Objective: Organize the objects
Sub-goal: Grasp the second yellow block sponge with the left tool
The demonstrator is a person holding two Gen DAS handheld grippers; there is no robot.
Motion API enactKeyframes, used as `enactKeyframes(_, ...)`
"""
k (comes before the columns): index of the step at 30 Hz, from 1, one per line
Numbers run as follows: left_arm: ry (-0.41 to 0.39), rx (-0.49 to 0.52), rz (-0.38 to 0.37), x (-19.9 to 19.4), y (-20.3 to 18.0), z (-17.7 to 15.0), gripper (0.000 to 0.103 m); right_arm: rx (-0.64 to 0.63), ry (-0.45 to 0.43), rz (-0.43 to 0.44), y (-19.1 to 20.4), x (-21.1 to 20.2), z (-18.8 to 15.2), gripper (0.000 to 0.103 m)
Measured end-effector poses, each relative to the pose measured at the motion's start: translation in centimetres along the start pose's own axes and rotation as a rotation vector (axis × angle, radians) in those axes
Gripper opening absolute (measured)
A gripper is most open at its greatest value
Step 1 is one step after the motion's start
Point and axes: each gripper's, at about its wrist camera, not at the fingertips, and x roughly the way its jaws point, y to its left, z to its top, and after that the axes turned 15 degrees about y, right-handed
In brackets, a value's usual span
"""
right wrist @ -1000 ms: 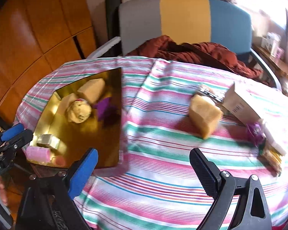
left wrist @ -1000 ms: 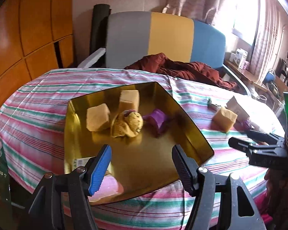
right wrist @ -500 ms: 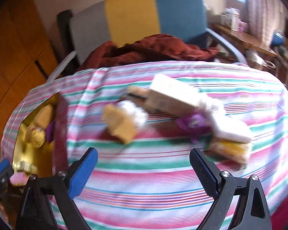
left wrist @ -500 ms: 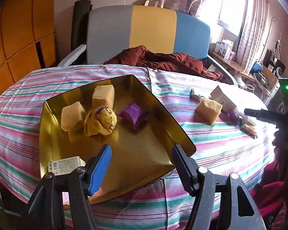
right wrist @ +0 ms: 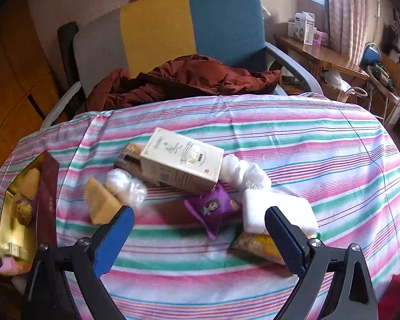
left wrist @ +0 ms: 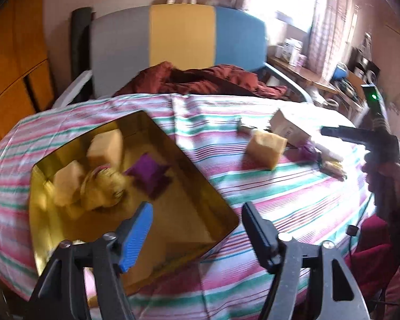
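Note:
A gold tray (left wrist: 197, 178) lies at the table's left with two yellow sponges (left wrist: 106, 144), a yellow plush toy (left wrist: 104, 186) and a purple packet (left wrist: 149, 170) in it. My left gripper (left wrist: 197, 226) hovers over the tray's near right corner, its jaws opening with nothing between them. My right gripper (right wrist: 200, 229) stands open and empty above a pile: a purple packet (right wrist: 213, 208), a white block (right wrist: 277, 213), a cream box (right wrist: 181, 160), a yellow sponge (right wrist: 100, 202) and a yellow snack packet (right wrist: 256, 245). The purple packet lies just beyond its fingertips.
Two clear-wrapped white bundles (right wrist: 125, 186) flank the box. A striped cloth (right wrist: 320, 160) covers the round table. Behind it stands a chair (right wrist: 160, 32) with a rust-red garment (right wrist: 189, 77). A side table (right wrist: 320, 58) with boxes is at the right.
My right gripper has swung right, from facing the tray to facing the pile of items. My left gripper has shifted toward the tray's right corner and its jaws stand wider.

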Motion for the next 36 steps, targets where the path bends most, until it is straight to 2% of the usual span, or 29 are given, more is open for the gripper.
enactKeyframes(3,-0.006,0.067,-0.017,0.6,-2.0,1.6,0.081,0.062,-0.012,0.017,-1.6,0.7,0.2,0.099)
enactKeyframes(8,0.017,0.164,-0.041,2.9,-5.7,4.6,0.082,0.163,0.009,0.061,-4.0,1.3,0.0,0.099)
enactKeyframes(14,0.075,0.276,-0.078,6.8,-9.4,8.1,0.084,0.173,-0.003,0.080,-4.2,0.7,0.0,0.099)
enactKeyframes(18,0.109,0.305,-0.097,8.9,-10.3,10.0,0.084,0.167,0.000,0.091,-4.1,0.7,0.1,0.099)
enactKeyframes(26,0.163,0.370,-0.078,12.4,-11.7,12.3,0.086,0.172,0.009,0.106,-4.3,0.7,0.2,0.099)
enactKeyframes(36,0.199,0.355,-0.101,15.0,-11.8,13.4,0.086,0.172,0.024,0.107,-4.4,1.0,0.2,0.099)
